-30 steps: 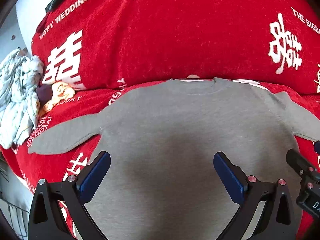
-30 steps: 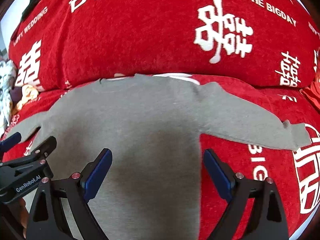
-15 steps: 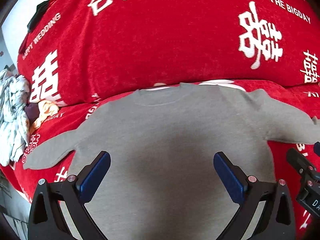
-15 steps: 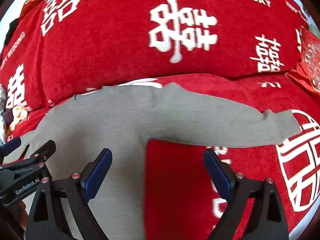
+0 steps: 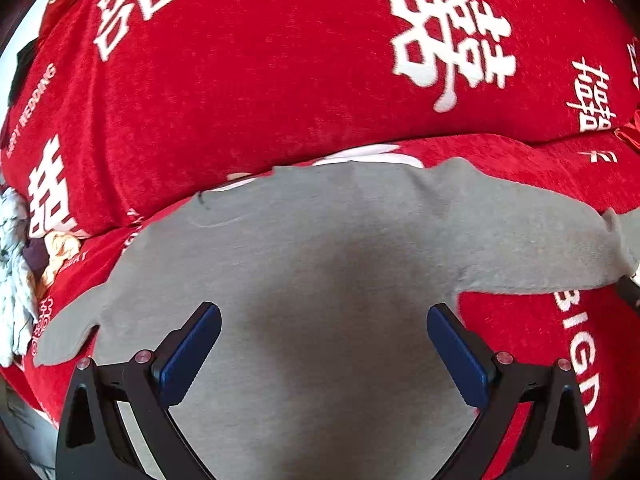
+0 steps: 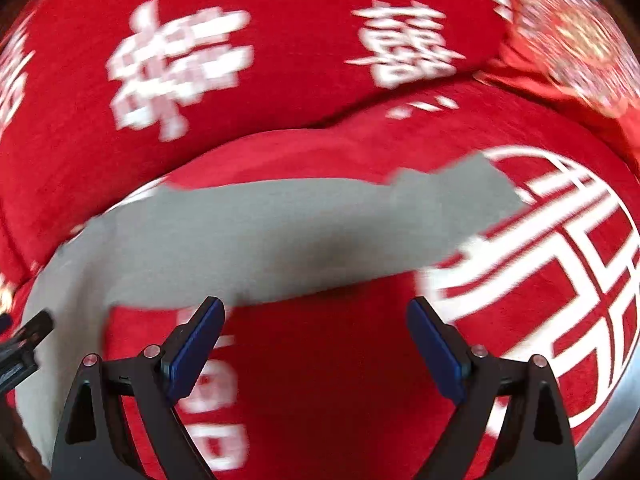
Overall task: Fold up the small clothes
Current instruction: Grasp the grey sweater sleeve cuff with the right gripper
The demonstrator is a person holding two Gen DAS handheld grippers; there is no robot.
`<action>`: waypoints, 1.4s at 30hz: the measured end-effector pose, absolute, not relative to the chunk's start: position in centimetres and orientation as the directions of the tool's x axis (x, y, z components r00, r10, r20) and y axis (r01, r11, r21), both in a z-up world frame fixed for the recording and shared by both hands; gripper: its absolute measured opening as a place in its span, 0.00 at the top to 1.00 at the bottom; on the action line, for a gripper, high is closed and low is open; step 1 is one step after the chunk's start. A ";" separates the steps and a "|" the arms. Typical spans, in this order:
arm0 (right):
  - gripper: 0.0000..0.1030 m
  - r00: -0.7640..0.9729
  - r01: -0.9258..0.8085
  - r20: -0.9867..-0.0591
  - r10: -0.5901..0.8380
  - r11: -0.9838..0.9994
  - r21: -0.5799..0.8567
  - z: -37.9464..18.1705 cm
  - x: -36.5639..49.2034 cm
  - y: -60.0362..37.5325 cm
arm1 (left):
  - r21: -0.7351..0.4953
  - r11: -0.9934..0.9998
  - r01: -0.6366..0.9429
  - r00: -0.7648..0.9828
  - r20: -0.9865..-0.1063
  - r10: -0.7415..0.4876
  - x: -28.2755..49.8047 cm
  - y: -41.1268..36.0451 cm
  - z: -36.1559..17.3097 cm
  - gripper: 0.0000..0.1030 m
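A small grey long-sleeved top [image 5: 320, 264] lies spread flat on a red sofa seat, neckline toward the backrest, both sleeves out to the sides. My left gripper [image 5: 324, 344] hovers open over the top's body with nothing between its blue pads. In the blurred right wrist view the right sleeve [image 6: 320, 236] stretches across the seat to its cuff at the right. My right gripper [image 6: 316, 340] stands open just in front of that sleeve, above the red cover and empty. The tip of the left gripper [image 6: 24, 340] shows at the left edge of this view.
The red sofa cover [image 5: 280, 80] with white characters rises as a backrest behind the top. A pile of pale and orange clothes [image 5: 20, 272] lies at the seat's left end. A red patterned cushion [image 6: 572, 40] sits at the far right. The seat's front edge [image 6: 616, 412] runs lower right.
Both grippers have swung to the right: the left now sits over the top's right half, and the right has gone from the body to the right sleeve. Both stayed open.
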State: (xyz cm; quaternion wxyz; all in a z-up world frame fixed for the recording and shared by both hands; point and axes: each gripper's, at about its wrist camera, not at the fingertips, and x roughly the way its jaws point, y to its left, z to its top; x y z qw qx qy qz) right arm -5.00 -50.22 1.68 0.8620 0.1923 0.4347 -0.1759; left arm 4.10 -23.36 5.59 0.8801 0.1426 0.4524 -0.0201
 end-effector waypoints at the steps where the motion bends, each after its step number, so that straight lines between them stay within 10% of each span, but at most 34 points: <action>1: 0.09 0.553 0.496 -0.821 -0.139 0.848 0.190 1.2 -5.2 -51.6 | 0.236 0.957 0.170 0.586 -0.805 0.094 4.3 -24.0 5.3 0.00; 14: 0.10 0.679 0.526 -0.733 0.039 0.671 0.523 -1.2 -1.9 -61.4 | 0.218 0.957 0.192 0.532 -0.843 0.085 7.5 -27.3 3.1 0.00; 16: 0.27 0.690 0.517 -0.722 0.050 0.664 0.540 -1.0 -1.1 -61.7 | 0.208 0.960 0.184 0.522 -0.849 0.084 8.1 -27.2 2.9 0.00; 18: 0.88 0.670 0.506 -0.735 0.107 0.659 0.557 -1.9 -0.6 -62.5 | 0.200 0.964 0.176 0.513 -0.854 0.084 8.8 -27.2 2.6 0.00; 19: 0.91 0.657 0.513 -0.745 0.112 0.657 0.552 -2.3 -0.8 -62.7 | 0.189 0.967 0.170 0.503 -0.860 0.080 9.2 -27.1 2.4 0.00; 29: 0.93 0.742 0.466 -0.671 0.022 0.702 0.538 1.0 -5.7 -62.9 | 0.139 0.974 0.177 0.468 -0.883 0.041 10.0 -28.8 0.9 0.00; 38: 0.67 0.766 0.463 -0.638 0.074 0.624 0.629 -0.8 -5.4 -64.7 | 0.122 0.976 0.182 0.464 -0.885 0.024 10.5 -28.1 0.8 0.00; 42: 0.93 0.714 0.506 -0.699 0.028 0.670 0.543 -0.5 -4.3 -64.4 | 0.097 0.981 0.166 0.446 -0.895 0.013 10.9 -27.9 0.4 0.00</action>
